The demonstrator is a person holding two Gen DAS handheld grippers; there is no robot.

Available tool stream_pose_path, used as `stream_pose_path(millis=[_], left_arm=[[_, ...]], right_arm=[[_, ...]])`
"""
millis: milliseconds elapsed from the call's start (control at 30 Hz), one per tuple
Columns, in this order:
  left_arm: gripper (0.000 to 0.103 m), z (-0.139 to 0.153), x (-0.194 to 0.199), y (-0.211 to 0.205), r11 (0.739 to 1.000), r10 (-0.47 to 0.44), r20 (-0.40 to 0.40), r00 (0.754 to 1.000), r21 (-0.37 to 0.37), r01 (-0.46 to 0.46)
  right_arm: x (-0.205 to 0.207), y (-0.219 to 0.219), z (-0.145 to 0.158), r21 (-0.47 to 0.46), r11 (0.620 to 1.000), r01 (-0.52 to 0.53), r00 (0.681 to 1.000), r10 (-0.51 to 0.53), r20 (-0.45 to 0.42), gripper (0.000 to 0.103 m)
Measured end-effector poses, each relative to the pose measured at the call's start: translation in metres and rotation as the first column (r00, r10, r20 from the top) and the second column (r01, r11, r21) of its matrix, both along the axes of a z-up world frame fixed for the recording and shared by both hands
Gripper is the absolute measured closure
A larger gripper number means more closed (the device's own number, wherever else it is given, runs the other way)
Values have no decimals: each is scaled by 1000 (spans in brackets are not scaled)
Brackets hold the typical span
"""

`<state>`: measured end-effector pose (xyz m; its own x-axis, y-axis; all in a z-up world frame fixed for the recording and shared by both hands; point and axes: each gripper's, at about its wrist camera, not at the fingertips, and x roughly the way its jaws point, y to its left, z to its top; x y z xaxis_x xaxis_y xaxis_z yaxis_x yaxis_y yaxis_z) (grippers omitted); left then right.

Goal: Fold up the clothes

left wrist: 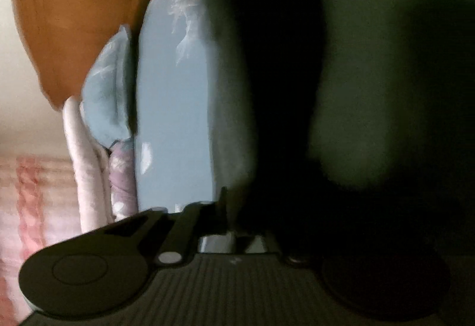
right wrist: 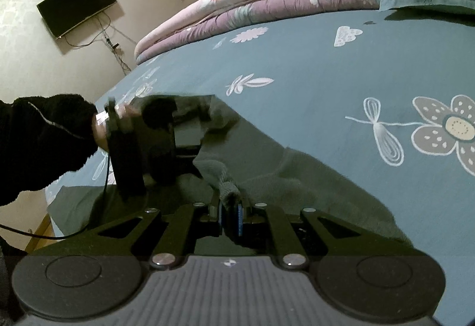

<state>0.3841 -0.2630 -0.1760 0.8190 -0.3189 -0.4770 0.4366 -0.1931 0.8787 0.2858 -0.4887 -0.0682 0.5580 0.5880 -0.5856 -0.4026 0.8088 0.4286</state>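
Right wrist view had the right gripper pinched shut on a bunched edge of the dark green garment, which lay across the bed. Beside it, the left gripper met the same cloth; its grip couldn't be told. Mid-fold, I judged: next, carry that edge across evenly. No containers showed.
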Motion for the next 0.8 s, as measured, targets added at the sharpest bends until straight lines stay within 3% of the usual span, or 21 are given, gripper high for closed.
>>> stream_pose_path(millis=[100,200,433,667,800], left_arm=[[103,15,11,-4,996,66,-99,993,-55,-72],[102,24,12,-10,998,59,-113,992,-4,-60],[102,69,17,-12,996,75,-106,992,-36,-79],[103,108,-12,-11,995,94,-206,974,-20,-100],[103,119,-35,-13,998,63,-273,960,6,-63]], right_arm=[[-2,1,0,-7,1000,5,1000,-5,1,92],[-3,0,3,-34,999,16,1000,-16,17,92],[-13,1,28,-172,984,43,993,-23,116,92],[-24,2,54,-369,922,115,968,-21,250,92],[-25,-7,58,-416,897,148,956,-22,292,92]])
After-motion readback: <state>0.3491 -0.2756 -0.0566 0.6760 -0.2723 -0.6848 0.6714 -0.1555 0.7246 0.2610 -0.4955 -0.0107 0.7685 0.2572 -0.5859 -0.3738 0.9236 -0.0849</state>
